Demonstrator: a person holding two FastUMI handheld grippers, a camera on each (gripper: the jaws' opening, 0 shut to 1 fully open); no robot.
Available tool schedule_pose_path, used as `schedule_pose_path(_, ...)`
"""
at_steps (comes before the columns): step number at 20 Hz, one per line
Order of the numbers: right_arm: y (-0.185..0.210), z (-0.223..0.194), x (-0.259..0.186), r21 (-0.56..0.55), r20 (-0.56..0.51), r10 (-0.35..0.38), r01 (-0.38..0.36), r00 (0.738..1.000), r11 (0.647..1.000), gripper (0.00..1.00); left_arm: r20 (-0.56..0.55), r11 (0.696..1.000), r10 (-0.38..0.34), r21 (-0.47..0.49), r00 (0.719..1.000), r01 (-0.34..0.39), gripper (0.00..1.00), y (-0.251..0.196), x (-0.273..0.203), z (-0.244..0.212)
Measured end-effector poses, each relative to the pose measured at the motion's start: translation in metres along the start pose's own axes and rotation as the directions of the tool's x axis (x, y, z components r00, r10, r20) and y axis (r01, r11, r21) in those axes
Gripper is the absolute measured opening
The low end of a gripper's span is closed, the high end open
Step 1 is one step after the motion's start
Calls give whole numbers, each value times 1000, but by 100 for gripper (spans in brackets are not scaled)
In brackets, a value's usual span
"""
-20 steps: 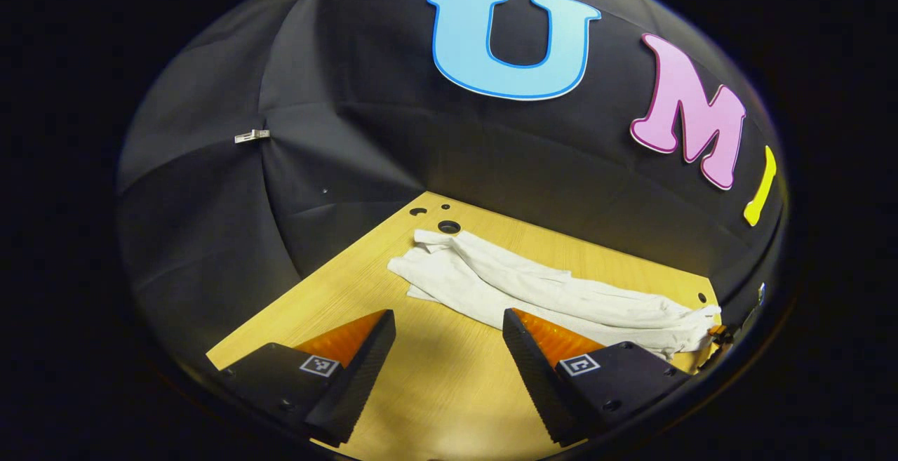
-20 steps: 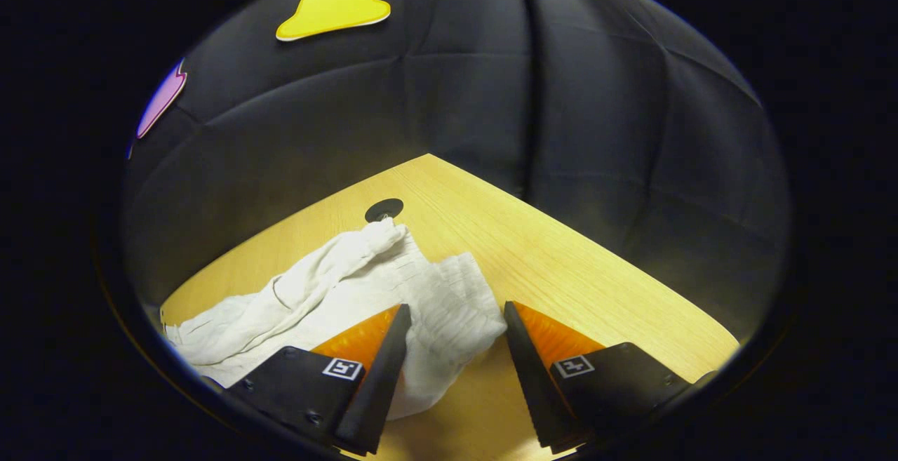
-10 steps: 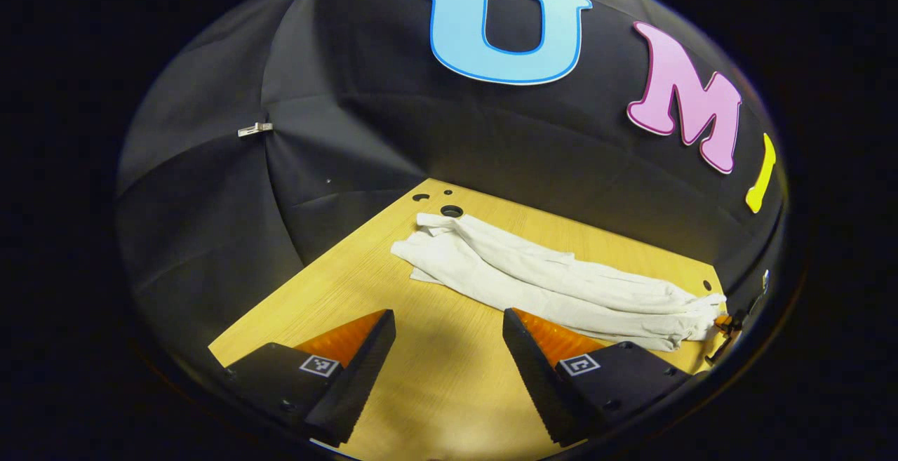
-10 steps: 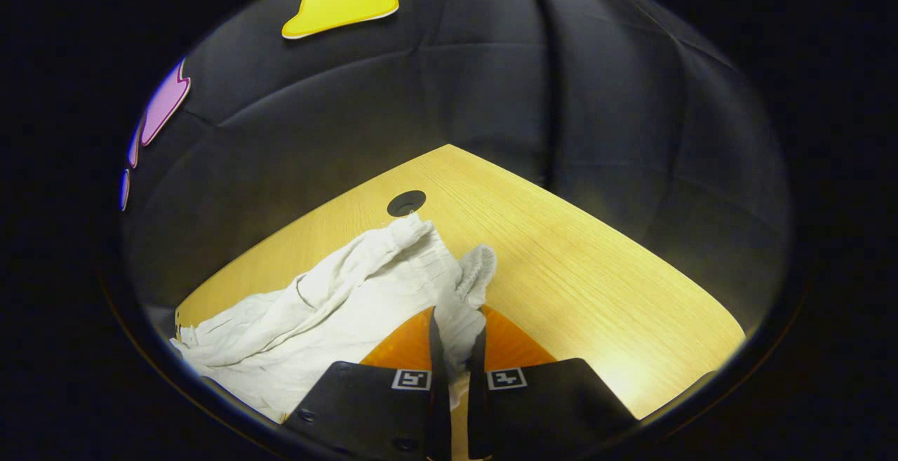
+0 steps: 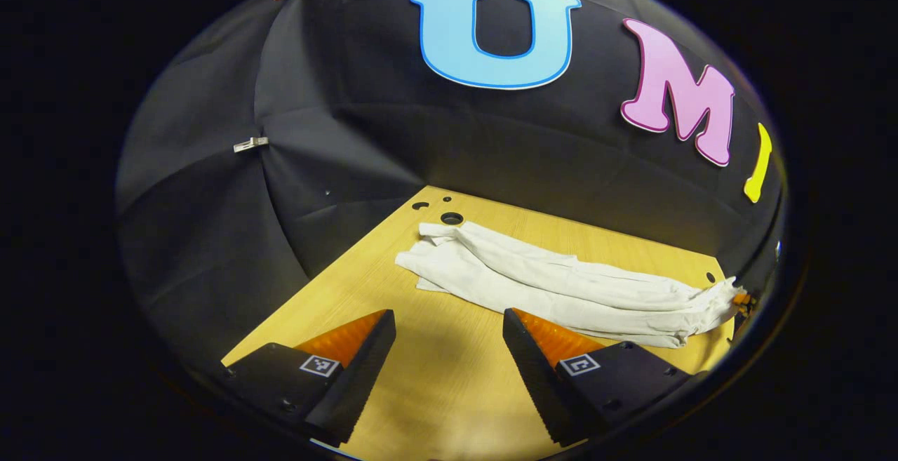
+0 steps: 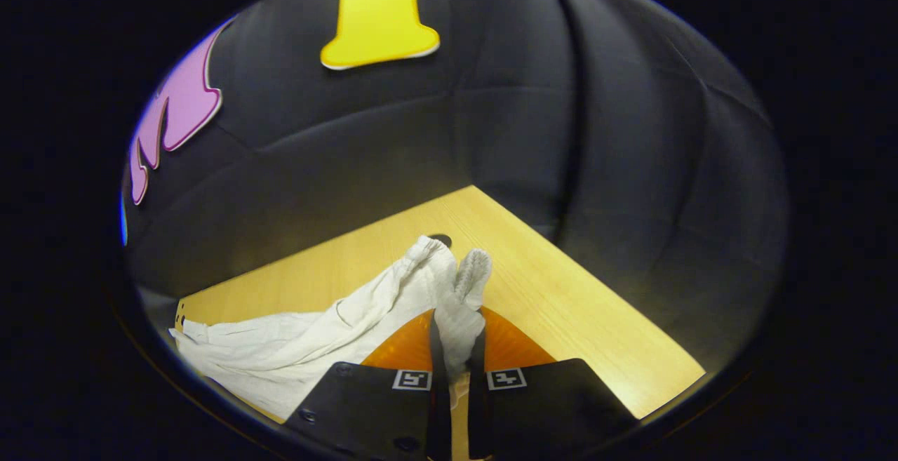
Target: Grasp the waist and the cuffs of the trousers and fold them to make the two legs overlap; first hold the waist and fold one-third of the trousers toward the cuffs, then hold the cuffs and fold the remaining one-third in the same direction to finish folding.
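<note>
Right gripper, fingers clamped on the gathered waist of the white trousers, now lifted higher off the tabletop than a second earlier. Left gripper, jaws spread wide and holding nothing, hovers near the legs; cuffs lie beyond.

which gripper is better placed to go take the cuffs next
Left. The left gripper is open over bare table, free to move to the cuffs ahead of it. The right gripper is shut on the waist of the trousers.
</note>
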State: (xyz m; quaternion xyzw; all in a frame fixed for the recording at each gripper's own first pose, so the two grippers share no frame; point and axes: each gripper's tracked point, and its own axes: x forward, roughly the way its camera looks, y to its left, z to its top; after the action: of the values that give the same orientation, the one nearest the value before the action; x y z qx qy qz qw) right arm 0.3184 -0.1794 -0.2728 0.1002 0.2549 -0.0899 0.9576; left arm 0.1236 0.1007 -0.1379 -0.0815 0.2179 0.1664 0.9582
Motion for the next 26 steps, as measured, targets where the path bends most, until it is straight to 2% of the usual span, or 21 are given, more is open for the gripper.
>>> schedule_pose_path(4,34,39,-25,0,66,59,-59,996,998,13,19,1000,-5,9,1000,5,98,3,-4,0)
schedule_pose_path(9,62,47,-25,0,83,90,-91,992,996,13,3,999,-10,-38,1000,10,98,14,0,-11)
schedule_pose_path(14,162,49,-46,3,94,188,-189,978,982,13,-5,992,-8,-129,1000,8,98,28,10,-18)
schedule_pose_path(18,223,25,-59,45,76,284,-288,956,957,13,-5,986,-1,-165,1000,0,98,41,23,-25)
schedule_pose_path(26,306,-79,-77,9,-61,419,-419,906,908,13,-48,974,26,-222,999,-36,98,59,31,-50)
